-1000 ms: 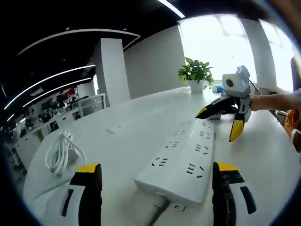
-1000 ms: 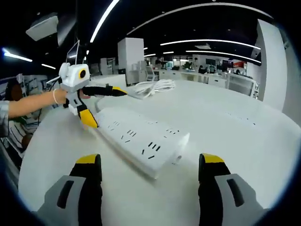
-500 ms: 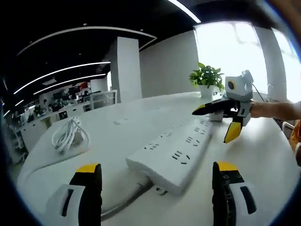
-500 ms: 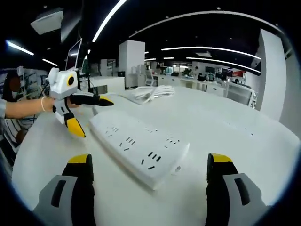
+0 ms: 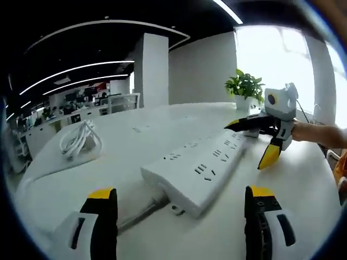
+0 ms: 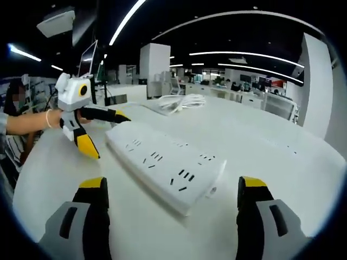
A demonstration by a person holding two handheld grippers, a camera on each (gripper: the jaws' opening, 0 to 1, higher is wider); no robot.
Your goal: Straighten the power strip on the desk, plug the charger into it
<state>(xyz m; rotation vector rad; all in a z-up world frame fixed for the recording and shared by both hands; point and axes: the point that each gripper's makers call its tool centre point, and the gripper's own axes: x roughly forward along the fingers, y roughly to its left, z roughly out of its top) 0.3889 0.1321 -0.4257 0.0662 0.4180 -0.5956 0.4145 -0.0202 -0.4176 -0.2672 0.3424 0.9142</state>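
A long white power strip (image 5: pixel 200 165) lies diagonally on the white desk (image 5: pixel 135 141). Its grey cord (image 5: pixel 138 214) leaves the near end between my left gripper's (image 5: pixel 181 216) open, empty jaws. At the strip's far end my right gripper (image 5: pixel 250 142) stands open, one fingertip over the corner and one beside it. In the right gripper view the strip (image 6: pixel 165 165) runs away from my open right gripper (image 6: pixel 173 214) toward the left gripper (image 6: pixel 105 132), held by a hand. The white charger with its coiled cable (image 5: pixel 78 143) sits at the left; it appears behind the strip (image 6: pixel 179 102).
A potted plant (image 5: pixel 246 86) stands at the desk's far edge by the bright window. A person's arm (image 6: pixel 30 122) reaches in from the left. Office desks and a white column (image 5: pixel 154 70) lie beyond the desk. A monitor (image 6: pixel 89 62) stands behind the left gripper.
The left gripper has drawn back from the strip's cord end, so the cord now shows between its jaws. The strip lies more diagonally across both views. Both grippers stay open.
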